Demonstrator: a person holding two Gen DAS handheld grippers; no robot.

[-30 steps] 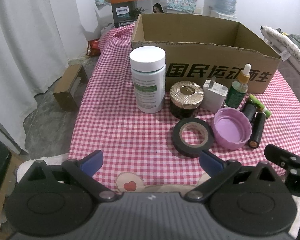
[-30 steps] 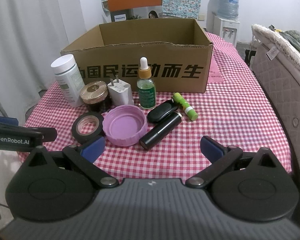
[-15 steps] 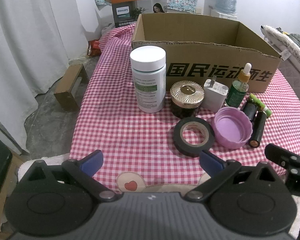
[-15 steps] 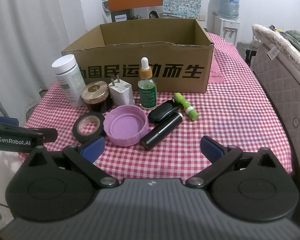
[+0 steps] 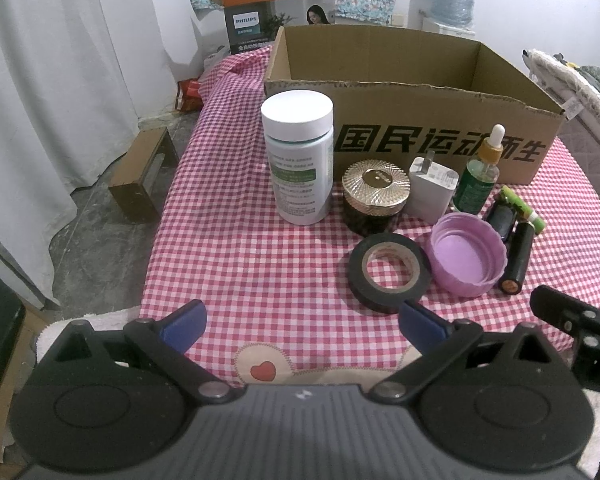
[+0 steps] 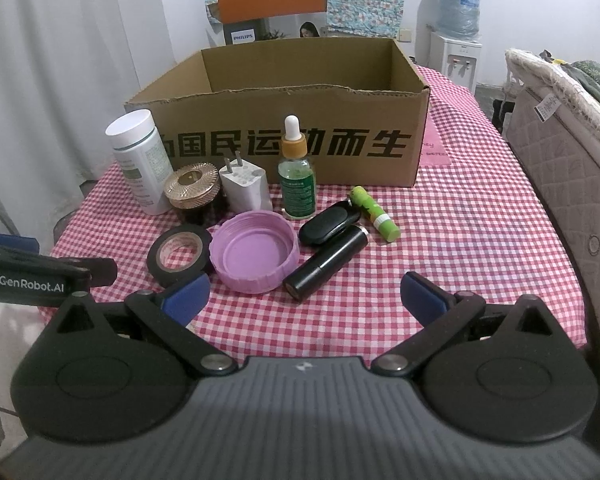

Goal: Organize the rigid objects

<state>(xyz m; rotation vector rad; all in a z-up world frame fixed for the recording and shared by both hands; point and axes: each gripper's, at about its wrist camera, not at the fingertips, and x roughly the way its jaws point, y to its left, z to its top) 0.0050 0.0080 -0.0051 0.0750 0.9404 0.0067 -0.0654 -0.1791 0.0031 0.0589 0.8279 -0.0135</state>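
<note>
Left tongs: spread wide, nothing held, hovering above the near edge of the worktop. Right tongs: also spread wide, empty, same near edge.

Left to right, seen from the right tongs:
- white bottle, upright, far left of the tongs, in front of the cardboard box.
- gold-lid jar, just right of the bottle and close to it; contact not clear.
- black tape roll, lying flat, just ahead of the left fingertip.
- white charger plug, prongs up, behind the purple cap.
- purple cap: open side up, ahead of the tongs and left of centre, touching or nearly touching the tape roll.
- green dropper bottle, upright, ahead of centre, near the box front.
- black oval case and black tube, both lying diagonally, side by side, ahead of centre.
- green lip-balm stick, lying down, just right of the oval case.

From the left tongs: white bottle straight ahead; tape roll just beyond the right fingertip; purple cap to the right of it; the rest of the cluster further right.

The box sits behind the whole cluster, top open; no item shows in the part of its inside that is visible. All items are on the worktop in front of it.
</note>
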